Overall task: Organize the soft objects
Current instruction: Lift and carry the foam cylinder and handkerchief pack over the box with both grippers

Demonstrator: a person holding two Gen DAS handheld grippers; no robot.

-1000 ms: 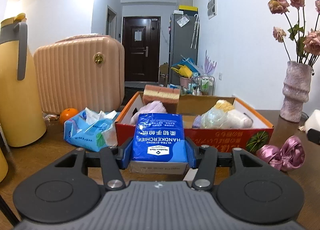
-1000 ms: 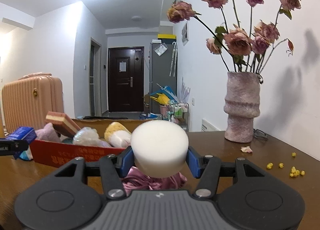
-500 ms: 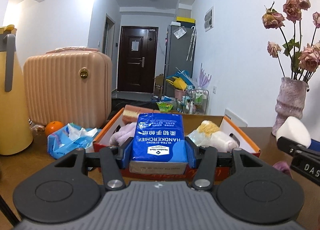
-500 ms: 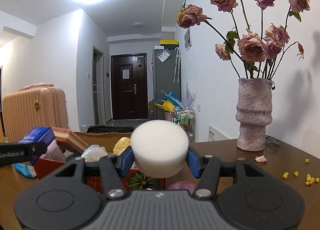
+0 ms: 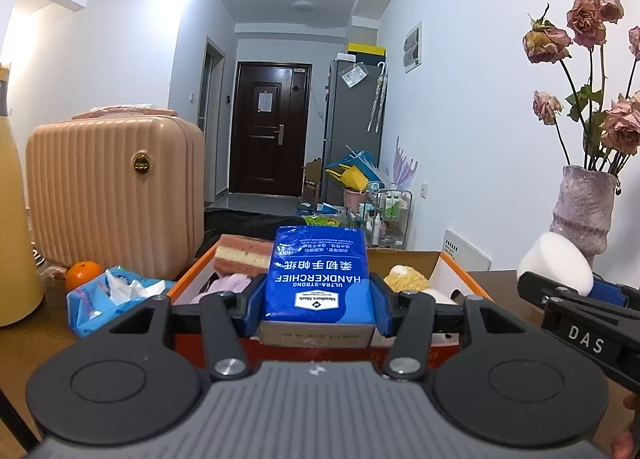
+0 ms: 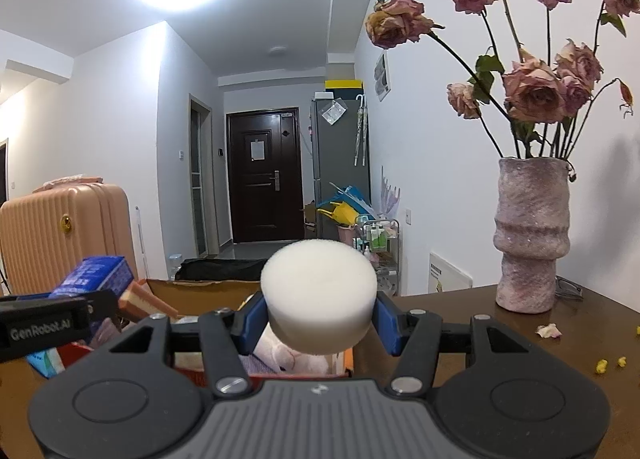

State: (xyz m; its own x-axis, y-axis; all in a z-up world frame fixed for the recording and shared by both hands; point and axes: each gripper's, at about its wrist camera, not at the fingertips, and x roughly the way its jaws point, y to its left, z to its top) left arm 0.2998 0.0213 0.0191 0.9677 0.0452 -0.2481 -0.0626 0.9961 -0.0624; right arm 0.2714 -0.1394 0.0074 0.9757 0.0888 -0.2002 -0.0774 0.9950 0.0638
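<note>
My left gripper (image 5: 318, 299) is shut on a blue handkerchief tissue pack (image 5: 318, 273) and holds it above the near edge of an orange cardboard box (image 5: 192, 279). The box holds a layered pink sponge (image 5: 240, 255), a lilac soft item (image 5: 224, 285) and a yellow fluffy item (image 5: 404, 277). My right gripper (image 6: 318, 319) is shut on a round white sponge (image 6: 318, 295), raised over the box's right end; it also shows in the left wrist view (image 5: 556, 265). The blue pack shows in the right wrist view (image 6: 94, 273).
A pink suitcase (image 5: 112, 195), an orange (image 5: 82, 273) and an opened blue tissue pack (image 5: 108, 297) stand left of the box. A yellow jug (image 5: 16, 227) is at far left. A vase of dried roses (image 6: 530, 231) stands right, with petals on the brown table (image 6: 580, 335).
Both grippers have risen and moved forward over the box with their loads. The right gripper with the white sponge has come closer to the left one.
</note>
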